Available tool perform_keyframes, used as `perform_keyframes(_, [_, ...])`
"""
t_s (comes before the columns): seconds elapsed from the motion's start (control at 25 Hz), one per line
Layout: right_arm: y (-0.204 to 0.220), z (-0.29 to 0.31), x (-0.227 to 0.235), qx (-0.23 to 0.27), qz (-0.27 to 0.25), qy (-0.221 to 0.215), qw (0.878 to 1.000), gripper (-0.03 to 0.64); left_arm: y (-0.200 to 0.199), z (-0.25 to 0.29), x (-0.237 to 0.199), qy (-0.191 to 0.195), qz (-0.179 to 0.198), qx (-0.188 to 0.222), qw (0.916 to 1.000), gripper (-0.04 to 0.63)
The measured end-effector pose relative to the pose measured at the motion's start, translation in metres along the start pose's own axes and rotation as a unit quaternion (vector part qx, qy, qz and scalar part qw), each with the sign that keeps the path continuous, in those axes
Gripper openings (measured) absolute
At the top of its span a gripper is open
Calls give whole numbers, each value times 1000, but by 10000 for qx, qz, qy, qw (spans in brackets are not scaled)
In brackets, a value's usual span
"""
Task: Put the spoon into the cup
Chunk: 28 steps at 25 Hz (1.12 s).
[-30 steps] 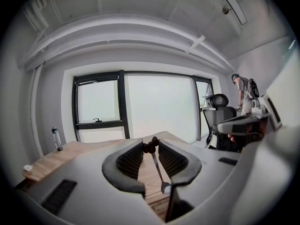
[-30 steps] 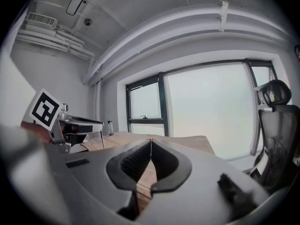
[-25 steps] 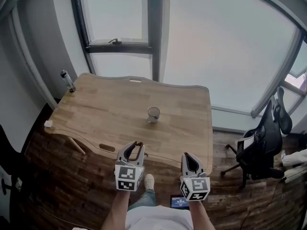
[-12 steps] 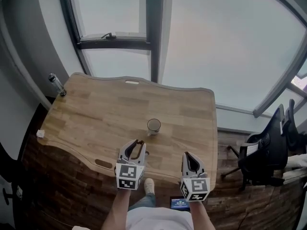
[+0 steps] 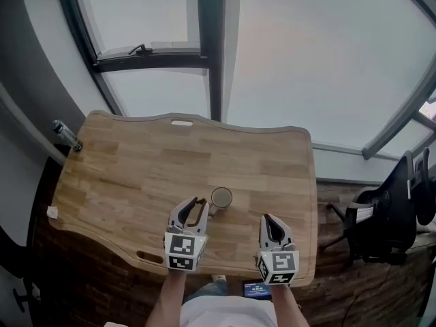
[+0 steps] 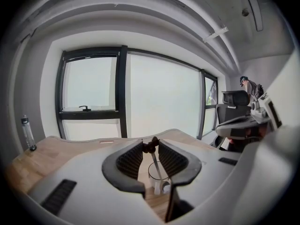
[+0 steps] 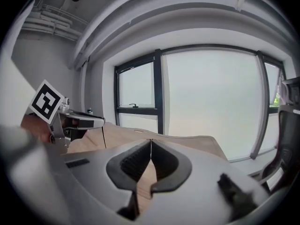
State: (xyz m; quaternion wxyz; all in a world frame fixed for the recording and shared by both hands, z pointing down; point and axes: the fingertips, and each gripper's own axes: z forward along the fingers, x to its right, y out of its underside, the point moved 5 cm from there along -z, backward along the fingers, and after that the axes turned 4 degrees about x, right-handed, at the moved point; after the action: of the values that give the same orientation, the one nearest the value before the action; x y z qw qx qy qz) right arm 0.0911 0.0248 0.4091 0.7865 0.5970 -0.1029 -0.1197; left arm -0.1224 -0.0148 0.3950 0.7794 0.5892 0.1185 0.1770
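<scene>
Left gripper (image 6: pixel 151 145) is pinching the spoon (image 6: pixel 155 163) by its dark end, at lower centre of the head view, just beside the cup (image 5: pixel 221 197) standing on the table (image 5: pixel 129 162). Right gripper (image 5: pixel 272 221) is hovering at lower right, jaws pressed together, empty.

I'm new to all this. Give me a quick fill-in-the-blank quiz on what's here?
The left gripper grips a ____.
The cup stands on a wooden ____.
The right gripper holds ____.
In the head view, the bottle stands at the far ____ corner.
Missing: spoon; table; nothing; left.
</scene>
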Motion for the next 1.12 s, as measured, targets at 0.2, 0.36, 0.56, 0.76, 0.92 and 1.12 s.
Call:
perform_keyframes(0.2, [6,30,0,-117,39,93,9999,31,4,29,-11,250,-44,-56,9997,110])
perform_keyframes(0.36, [11,39,0,-214,56,181,9996,32,7,44,-17,377,-116,-91,9992,110])
perform_keyframes(0.56, [16,41,2,-324,55,275,9991,31,2,58,-17,502,-113,-4,9987,110])
perform_keyframes(0.76, [17,47,4,-368,50,245,9990,31,-1,67,-16,564,-118,37,9983,110])
perform_keyframes(0.92, [17,56,7,-347,63,206,9992,32,-3,74,-19,530,-101,69,9985,110])
perform_keyframes(1.12, [15,67,14,-283,65,187,9994,31,-5,81,-17,531,-82,51,9985,110])
